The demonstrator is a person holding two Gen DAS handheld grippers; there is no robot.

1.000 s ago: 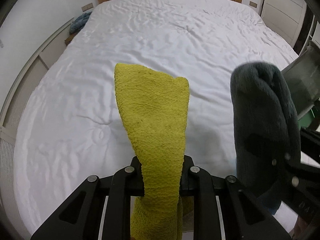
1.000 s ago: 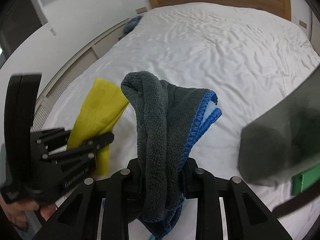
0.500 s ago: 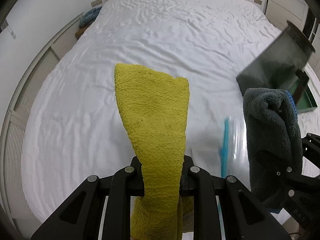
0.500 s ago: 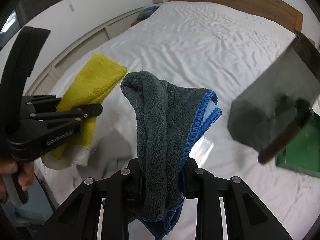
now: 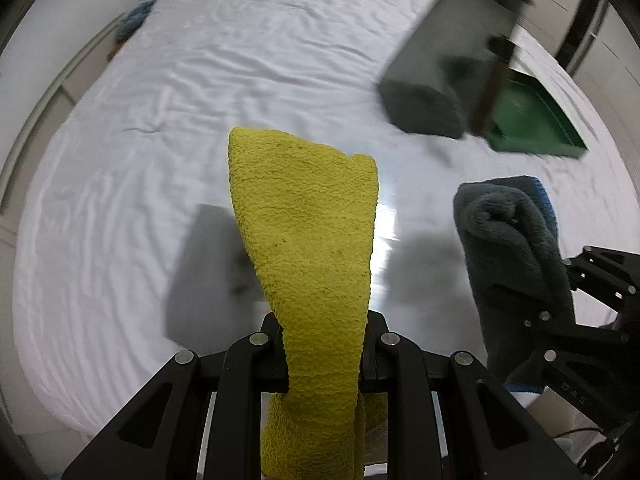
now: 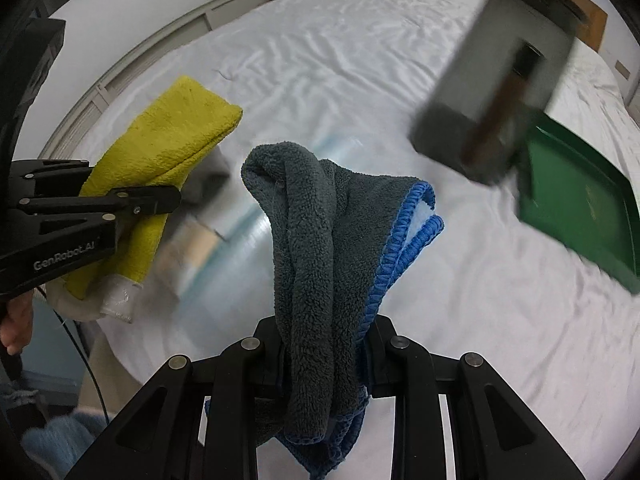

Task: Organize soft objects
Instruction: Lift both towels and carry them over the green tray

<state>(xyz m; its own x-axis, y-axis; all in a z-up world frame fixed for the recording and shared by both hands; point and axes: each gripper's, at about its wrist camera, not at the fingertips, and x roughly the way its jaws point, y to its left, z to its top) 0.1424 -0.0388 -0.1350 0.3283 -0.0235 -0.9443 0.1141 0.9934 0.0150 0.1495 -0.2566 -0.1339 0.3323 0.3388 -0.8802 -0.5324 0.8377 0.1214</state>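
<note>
White bed sheet [image 5: 240,80] lies below. Left gripper [image 5: 324,356] squeezes a yellow cloth [image 5: 308,240]. Right gripper [image 6: 326,356] squeezes a gray cloth [image 6: 308,240]. Green tray [image 6: 576,196] sits nearby.

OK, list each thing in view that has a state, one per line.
yellow cloth: clamped in the left gripper, off the bed.
grey towel: bunched, clamped in the right gripper, off the bed.
green tray: lying on the bed, looks empty.
grey bin: open, on the bed beside the tray; blurred.
</note>
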